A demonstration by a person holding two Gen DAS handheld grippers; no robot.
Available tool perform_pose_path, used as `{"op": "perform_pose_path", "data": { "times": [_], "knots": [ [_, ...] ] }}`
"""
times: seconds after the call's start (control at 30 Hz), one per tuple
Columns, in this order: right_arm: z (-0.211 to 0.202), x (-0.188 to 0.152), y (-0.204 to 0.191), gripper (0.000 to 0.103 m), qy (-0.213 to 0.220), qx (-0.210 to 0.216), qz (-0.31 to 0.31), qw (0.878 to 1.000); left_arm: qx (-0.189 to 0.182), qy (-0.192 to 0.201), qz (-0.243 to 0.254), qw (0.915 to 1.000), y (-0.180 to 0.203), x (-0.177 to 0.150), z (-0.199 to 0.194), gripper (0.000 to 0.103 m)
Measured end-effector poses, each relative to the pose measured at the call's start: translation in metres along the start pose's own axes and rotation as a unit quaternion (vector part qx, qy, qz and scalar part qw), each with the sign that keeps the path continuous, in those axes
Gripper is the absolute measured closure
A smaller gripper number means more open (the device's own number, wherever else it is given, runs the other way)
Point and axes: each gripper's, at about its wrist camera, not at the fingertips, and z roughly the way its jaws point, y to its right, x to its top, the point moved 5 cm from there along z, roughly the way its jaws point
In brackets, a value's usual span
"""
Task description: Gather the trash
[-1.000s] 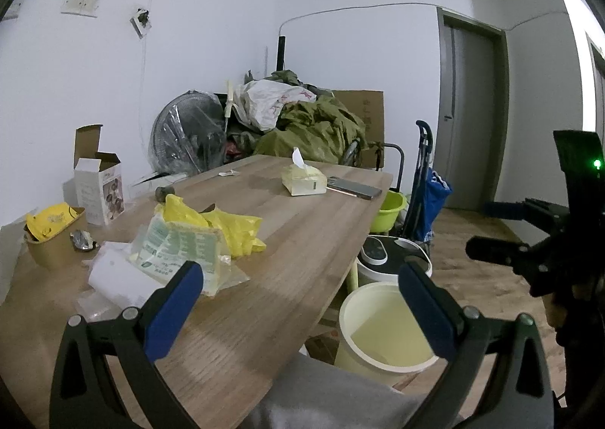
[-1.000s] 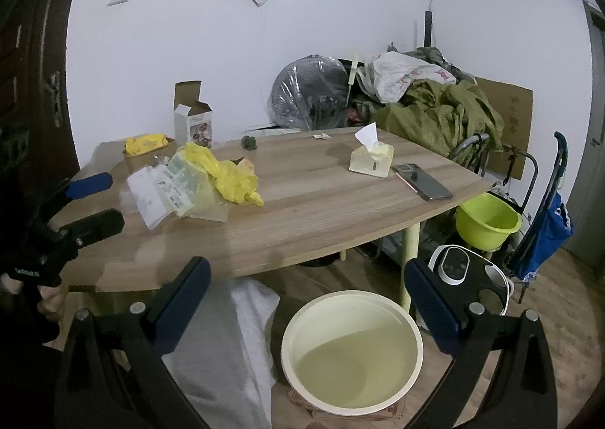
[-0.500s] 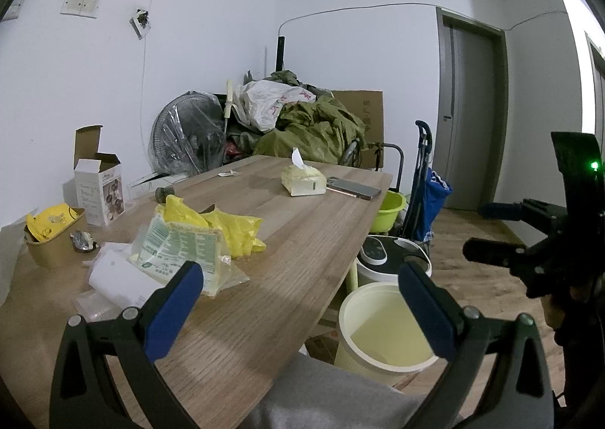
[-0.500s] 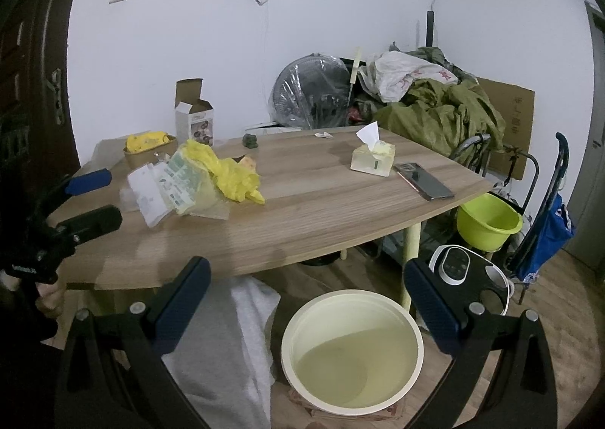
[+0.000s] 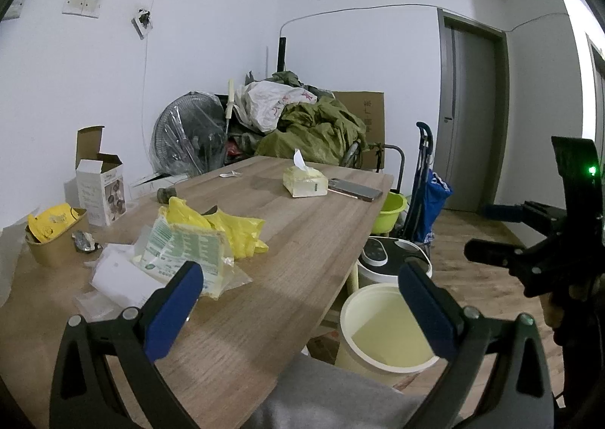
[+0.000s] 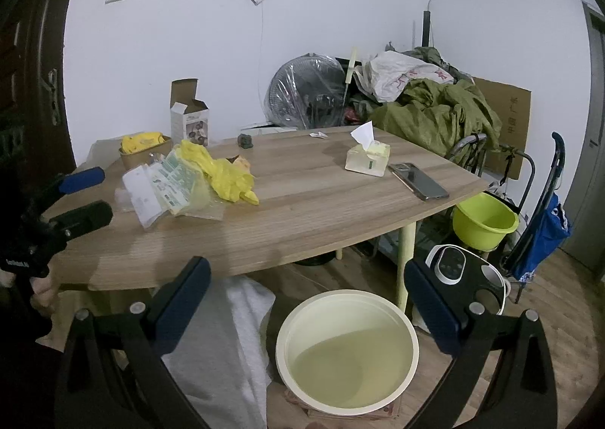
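Observation:
A pile of trash lies on the wooden table (image 5: 287, 240): a yellow plastic bag (image 5: 230, 228) (image 6: 223, 172), a green-printed clear wrapper (image 5: 185, 251) (image 6: 172, 183) and white paper (image 5: 121, 277). A pale yellow bin (image 5: 385, 330) (image 6: 346, 349) stands on the floor by the table's near edge. My left gripper (image 5: 298, 300) is open and empty above the table's near corner. My right gripper (image 6: 308, 296) is open and empty above the bin. Each gripper shows in the other's view, the right one (image 5: 503, 232) and the left one (image 6: 81, 196).
On the table are a tissue pack (image 6: 366, 158), a phone (image 6: 418, 181), an open carton (image 6: 189, 119), a paper bowl with a yellow wrapper (image 5: 53, 232) and a small dark lump (image 6: 245, 141). A green basin (image 6: 484, 221), a white appliance (image 6: 465, 274) and a blue cart (image 6: 544, 225) crowd the floor.
Both grippers have drifted only slightly; the scene on the table is unchanged and both stay open.

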Motion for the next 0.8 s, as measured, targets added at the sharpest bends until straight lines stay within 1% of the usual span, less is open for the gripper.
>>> {"op": "perform_pose_path", "data": {
  "times": [0.8],
  "knots": [
    [0.0028,0.0021,0.0016,0.002,0.001,-0.002,0.000,1.000,-0.007,-0.003,-0.001,1.0000,0.0001,0.0042,-0.0006,0.000]
  ]
}}
